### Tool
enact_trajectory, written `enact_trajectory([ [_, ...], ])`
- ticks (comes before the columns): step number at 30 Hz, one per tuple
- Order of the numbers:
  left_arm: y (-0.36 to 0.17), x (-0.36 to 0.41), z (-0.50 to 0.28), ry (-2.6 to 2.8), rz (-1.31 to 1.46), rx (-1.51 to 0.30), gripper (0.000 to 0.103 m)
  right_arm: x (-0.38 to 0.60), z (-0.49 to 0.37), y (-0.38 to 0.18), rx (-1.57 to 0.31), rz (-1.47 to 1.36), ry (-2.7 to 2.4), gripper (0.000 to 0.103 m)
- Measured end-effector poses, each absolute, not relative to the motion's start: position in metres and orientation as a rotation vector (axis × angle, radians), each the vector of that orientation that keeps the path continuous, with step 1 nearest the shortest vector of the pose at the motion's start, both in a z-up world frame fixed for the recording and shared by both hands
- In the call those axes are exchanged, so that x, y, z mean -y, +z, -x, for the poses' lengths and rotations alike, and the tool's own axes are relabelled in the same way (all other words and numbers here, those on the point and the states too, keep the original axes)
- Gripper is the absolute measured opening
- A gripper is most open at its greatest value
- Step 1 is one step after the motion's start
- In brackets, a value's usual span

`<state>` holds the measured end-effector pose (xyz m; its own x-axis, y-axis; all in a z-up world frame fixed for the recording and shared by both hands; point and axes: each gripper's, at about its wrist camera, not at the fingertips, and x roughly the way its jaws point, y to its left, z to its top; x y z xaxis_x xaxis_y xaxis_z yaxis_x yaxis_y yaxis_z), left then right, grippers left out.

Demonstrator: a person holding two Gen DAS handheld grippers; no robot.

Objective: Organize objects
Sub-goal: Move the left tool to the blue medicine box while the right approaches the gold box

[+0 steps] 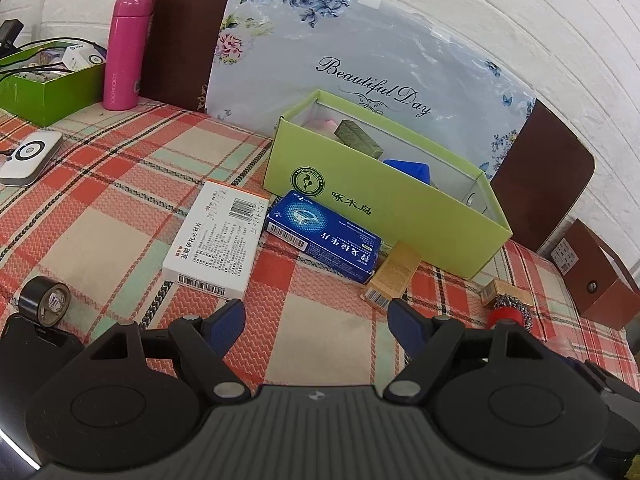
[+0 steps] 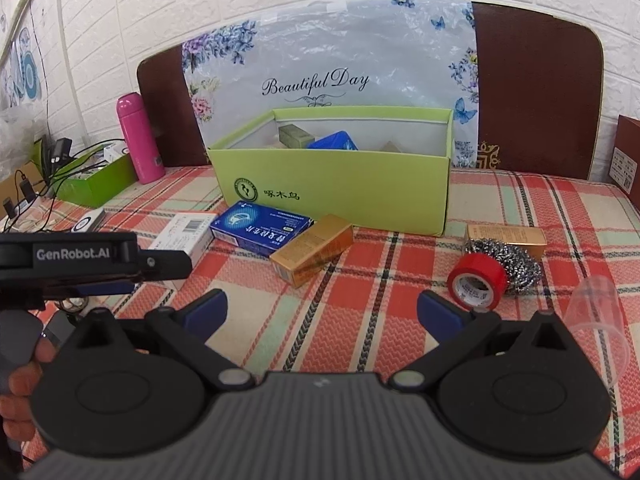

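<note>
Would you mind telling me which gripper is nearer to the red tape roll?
Right. The right gripper has the red tape roll just beyond its right finger; the left gripper sits farther left, near the medicine boxes.

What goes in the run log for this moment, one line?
left claw: open, empty | right claw: open, empty | green box: partly filled | blue carton, gold carton: on cloth

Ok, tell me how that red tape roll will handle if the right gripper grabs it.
The red tape roll lies on its curved side, so a nudge would probably roll it. It looks rigid and light. It touches the steel scourer, which may shift too.
</note>
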<state>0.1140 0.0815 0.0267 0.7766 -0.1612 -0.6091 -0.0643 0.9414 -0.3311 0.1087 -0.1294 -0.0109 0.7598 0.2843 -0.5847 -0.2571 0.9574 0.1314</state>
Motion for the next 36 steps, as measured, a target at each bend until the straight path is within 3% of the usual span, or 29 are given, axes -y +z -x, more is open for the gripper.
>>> enact_trajectory([
  [24,0.003,-0.084,-0.214,-0.071,0.379,-0.751,0.081,0.079,-0.197,-0.053,-0.695,0.013,0.294,0.103],
  [29,0.001,-0.083,-0.233,-0.091,0.362,-0.748,0.081,0.087,-0.208,-0.064,-0.716,-0.024,0.279,0.085],
  [32,0.0,-0.082,-0.244,-0.084,0.367,-0.768,0.082,0.098,-0.208,-0.065,-0.701,-0.044,0.285,0.063],
  [33,-0.001,-0.082,-0.248,-0.076,0.378,-0.777,0.083,0.101,-0.207,-0.064,-0.701,-0.041,0.293,0.05],
  [36,-0.002,-0.08,-0.25,-0.083,0.362,-0.772,0.086,0.109,-0.202,-0.062,-0.708,-0.033,0.308,0.041],
])
